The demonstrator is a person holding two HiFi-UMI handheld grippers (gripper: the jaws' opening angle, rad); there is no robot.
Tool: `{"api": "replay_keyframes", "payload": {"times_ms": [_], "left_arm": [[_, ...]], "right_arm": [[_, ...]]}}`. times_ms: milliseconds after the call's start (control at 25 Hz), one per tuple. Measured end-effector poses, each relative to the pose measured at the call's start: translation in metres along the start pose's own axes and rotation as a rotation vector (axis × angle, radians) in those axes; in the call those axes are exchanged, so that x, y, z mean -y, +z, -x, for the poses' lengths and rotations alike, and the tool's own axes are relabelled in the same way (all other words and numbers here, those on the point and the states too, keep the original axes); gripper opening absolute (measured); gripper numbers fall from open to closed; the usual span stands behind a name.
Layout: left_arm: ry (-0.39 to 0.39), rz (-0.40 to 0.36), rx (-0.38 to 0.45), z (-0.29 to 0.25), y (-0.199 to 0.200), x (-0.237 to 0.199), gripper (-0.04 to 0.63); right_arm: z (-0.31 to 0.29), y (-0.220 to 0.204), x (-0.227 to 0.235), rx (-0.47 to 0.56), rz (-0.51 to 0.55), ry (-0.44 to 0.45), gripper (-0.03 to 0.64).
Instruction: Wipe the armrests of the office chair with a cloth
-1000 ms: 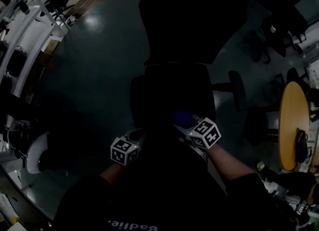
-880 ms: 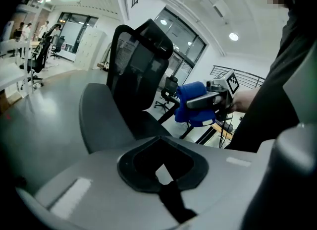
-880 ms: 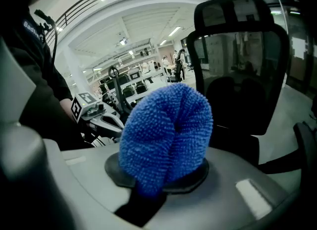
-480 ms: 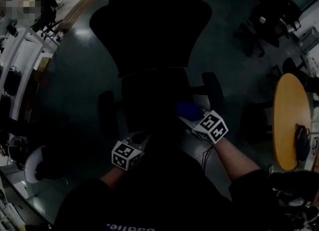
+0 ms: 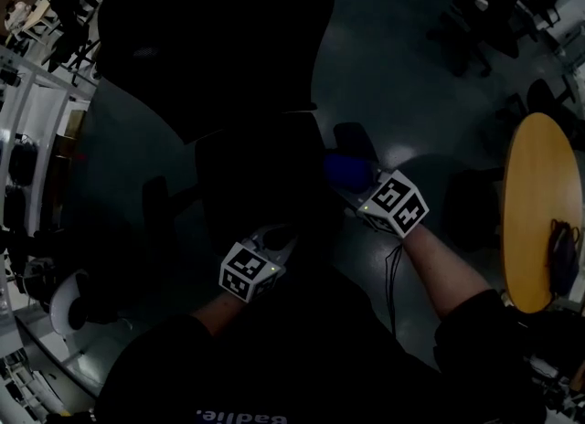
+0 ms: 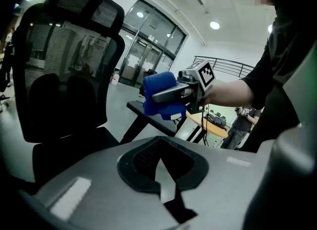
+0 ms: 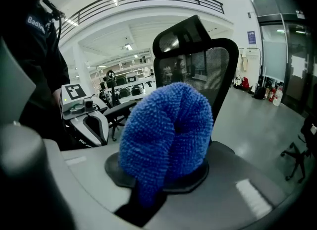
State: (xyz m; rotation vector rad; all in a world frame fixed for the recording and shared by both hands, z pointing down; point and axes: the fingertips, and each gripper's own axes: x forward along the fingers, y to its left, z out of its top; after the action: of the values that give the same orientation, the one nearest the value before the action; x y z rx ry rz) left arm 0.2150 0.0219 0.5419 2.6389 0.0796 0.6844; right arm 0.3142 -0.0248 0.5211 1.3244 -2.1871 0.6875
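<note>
Steeply down from head height onto office chair (image 5: 210, 57); low and close along jaws of left gripper (image 5: 277, 238) and right gripper (image 5: 358, 186), facing one another, sharing its mesh back and cloth (image 5: 345, 172).

cloth (image 7: 166, 135): bright blue, nubbly microfibre, folded into a thick wad; clamped between the jaws of the right hand-held gripper (image 7: 161, 174), the rounded fold bulging out past them.
cloth position: its lower edge meets the top of the right armrest (image 6: 148, 114).
office chair (image 5: 219, 57): black, upright, with a tall mesh backrest and a headrest.
left armrest (image 5: 155, 207): dark pad, bare, well apart from the cloth.
</note>
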Motion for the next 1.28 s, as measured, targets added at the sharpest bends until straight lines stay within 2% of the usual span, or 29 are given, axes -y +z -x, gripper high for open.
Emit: {"api": "replay_keyframes", "payload": {"times_ms": [320, 680, 840, 1040, 1160, 1280], "left_arm": [[-0.107, -0.055, -0.038, -0.077, 0.020, 0.036, 0.017], [-0.255, -0.056, -0.130, -0.125, -0.005, 0.069, 0.017], [-0.253, -0.052, -0.144, -0.141, -0.011, 0.067, 0.017], [-0.242, -0.031, -0.144, -0.153, -0.012, 0.066, 0.017], [-0.237, -0.027, -0.153, -0.155, -0.014, 0.065, 0.017], [-0.221, -0.023, -0.158, -0.155, -0.015, 0.059, 0.017]], "right_arm": [[0.015, -0.018, 0.053, 0.008, -0.032, -0.006, 0.087], [0.017, -0.015, 0.141, -0.026, -0.003, -0.076, 0.087], [0.003, -0.016, 0.170, -0.057, 0.005, -0.080, 0.087], [-0.022, -0.017, 0.188, -0.068, -0.042, -0.058, 0.087], [-0.034, -0.022, 0.188, -0.069, -0.096, -0.038, 0.087], [-0.038, -0.031, 0.176, -0.066, -0.099, -0.018, 0.087]]}}
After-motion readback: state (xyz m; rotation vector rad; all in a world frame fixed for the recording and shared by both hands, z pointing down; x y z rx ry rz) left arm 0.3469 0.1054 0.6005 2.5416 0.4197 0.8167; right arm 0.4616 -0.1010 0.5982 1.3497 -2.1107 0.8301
